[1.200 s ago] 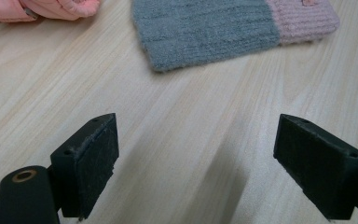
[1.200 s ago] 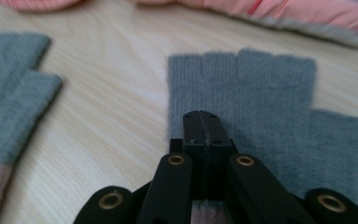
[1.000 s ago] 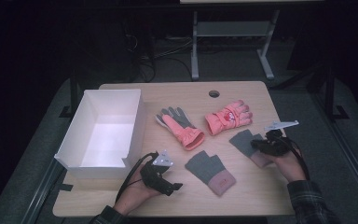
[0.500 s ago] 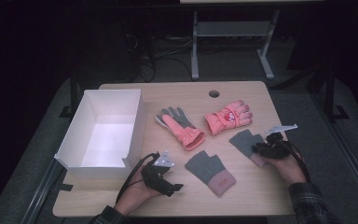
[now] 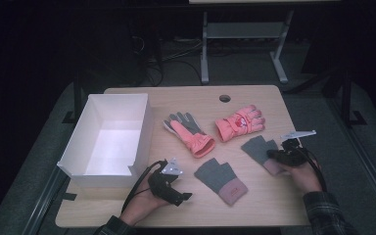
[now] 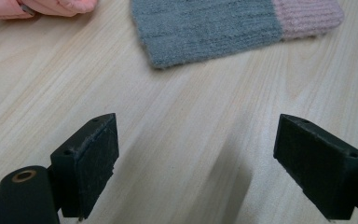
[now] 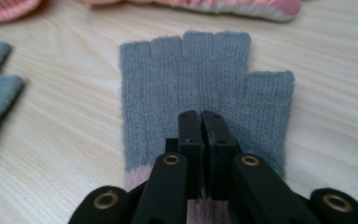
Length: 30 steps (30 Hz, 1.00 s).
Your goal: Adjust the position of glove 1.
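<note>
The right gripper [image 7: 200, 116] is pinched shut over the cuff end of a grey fingerless glove [image 7: 205, 88] near the surface's right edge; whether knit is caught between the jaws cannot be told. The glove's fingers point away from the gripper toward the far edge. The left gripper [image 6: 196, 158], spread wide, hovers near the front edge, its matching grey glove [image 6: 214, 28] just ahead. The white box [image 5: 73, 161] at the left edge holds nothing.
</note>
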### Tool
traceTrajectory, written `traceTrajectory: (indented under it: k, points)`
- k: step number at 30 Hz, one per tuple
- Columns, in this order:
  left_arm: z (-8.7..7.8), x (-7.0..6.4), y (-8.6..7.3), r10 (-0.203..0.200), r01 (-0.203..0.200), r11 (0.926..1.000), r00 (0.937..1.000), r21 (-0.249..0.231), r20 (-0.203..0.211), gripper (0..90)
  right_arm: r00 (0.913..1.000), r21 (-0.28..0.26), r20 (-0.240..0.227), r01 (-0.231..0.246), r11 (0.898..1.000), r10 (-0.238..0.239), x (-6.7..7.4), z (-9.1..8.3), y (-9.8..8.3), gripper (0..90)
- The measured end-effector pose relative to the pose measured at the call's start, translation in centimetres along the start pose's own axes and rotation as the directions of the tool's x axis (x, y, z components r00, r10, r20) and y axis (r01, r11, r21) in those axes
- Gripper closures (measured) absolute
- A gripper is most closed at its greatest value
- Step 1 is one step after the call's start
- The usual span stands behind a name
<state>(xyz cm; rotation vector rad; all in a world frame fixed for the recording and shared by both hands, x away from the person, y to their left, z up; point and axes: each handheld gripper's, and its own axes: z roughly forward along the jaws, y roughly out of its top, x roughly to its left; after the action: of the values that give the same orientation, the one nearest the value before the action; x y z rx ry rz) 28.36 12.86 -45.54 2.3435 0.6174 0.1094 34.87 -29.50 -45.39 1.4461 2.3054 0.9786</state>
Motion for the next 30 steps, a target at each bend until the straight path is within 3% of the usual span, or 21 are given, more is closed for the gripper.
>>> traceTrajectory:
  k: [5,9,22,30]
  points:
    - [-0.1,0.0,0.0,0.003,-0.003,1.0,1.0,0.001,0.0,13.5,0.9998,-0.044,-0.014,-0.018,0.999,0.017,0.3,-1.4,0.3,87.4]
    - [-0.1,0.0,0.0,0.004,-0.004,1.0,1.0,0.0,-0.001,13.5,0.9994,-0.06,-0.035,-0.003,0.998,0.001,1.3,-2.0,0.2,87.4]
    - [0.0,0.0,0.0,0.007,-0.007,1.0,1.0,0.002,-0.001,13.5,0.9934,-0.069,-0.106,0.035,0.997,-0.042,5.7,-3.2,0.0,87.3]
    - [0.1,-0.1,0.1,0.009,-0.009,1.0,1.0,0.004,0.0,13.5,0.9874,-0.075,-0.145,0.054,0.996,-0.064,8.5,-3.0,0.3,87.3]
